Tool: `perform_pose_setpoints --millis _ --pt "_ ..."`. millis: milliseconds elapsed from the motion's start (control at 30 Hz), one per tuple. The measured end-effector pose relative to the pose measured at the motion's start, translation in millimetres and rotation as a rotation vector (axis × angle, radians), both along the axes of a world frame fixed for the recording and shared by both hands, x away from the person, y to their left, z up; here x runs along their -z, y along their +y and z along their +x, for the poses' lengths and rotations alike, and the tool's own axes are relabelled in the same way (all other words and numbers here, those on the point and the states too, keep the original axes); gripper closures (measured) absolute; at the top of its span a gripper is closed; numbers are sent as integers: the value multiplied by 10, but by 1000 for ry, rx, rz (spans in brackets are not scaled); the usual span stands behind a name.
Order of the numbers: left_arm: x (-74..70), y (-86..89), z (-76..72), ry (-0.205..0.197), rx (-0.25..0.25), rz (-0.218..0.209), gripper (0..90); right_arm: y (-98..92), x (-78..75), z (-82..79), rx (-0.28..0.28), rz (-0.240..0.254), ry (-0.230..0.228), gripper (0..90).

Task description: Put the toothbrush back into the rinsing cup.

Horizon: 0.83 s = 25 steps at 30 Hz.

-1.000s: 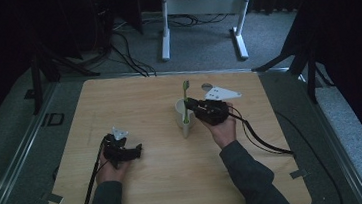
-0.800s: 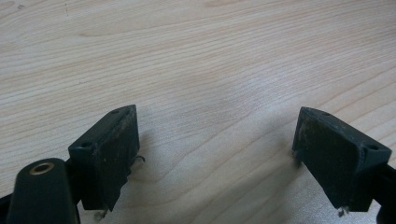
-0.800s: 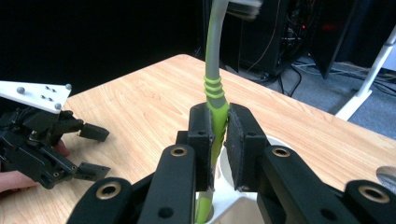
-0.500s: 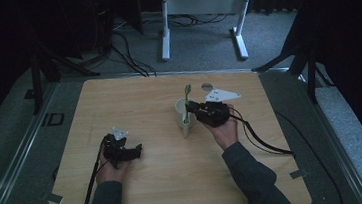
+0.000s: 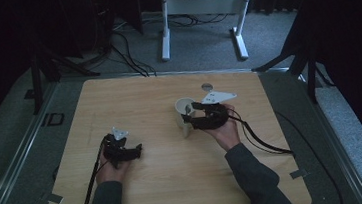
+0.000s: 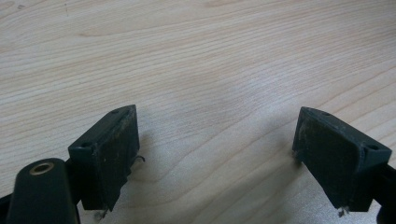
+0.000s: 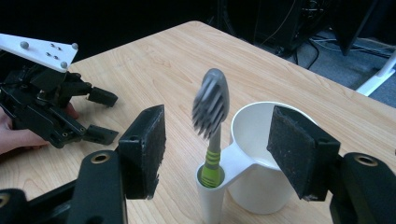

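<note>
Toothbrush [image 7: 211, 125] upright, bristles up

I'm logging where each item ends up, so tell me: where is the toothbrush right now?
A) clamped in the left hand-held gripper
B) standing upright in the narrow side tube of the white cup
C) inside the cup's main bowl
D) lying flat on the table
B: the toothbrush stands with its green-striped handle down in the narrow tube joined to the white cup, bristle head up, between the open jaws of the right hand-held gripper.
</note>
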State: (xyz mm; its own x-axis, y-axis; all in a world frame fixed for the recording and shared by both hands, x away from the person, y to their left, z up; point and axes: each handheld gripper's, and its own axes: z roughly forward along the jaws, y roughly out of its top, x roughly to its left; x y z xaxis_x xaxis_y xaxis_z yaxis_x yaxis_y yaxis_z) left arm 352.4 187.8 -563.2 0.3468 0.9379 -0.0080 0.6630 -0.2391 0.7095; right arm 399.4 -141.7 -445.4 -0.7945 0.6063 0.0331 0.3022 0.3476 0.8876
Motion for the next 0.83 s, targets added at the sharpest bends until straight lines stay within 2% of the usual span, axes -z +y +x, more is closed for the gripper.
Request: perform_pose_setpoints --millis 200,833 --pt "0 0 0 0 0 0 150 -7 2 7 11 3 5 366" --pt "0 0 3 0 1 0 150 -37 3 -26 -17 -22 21 397"
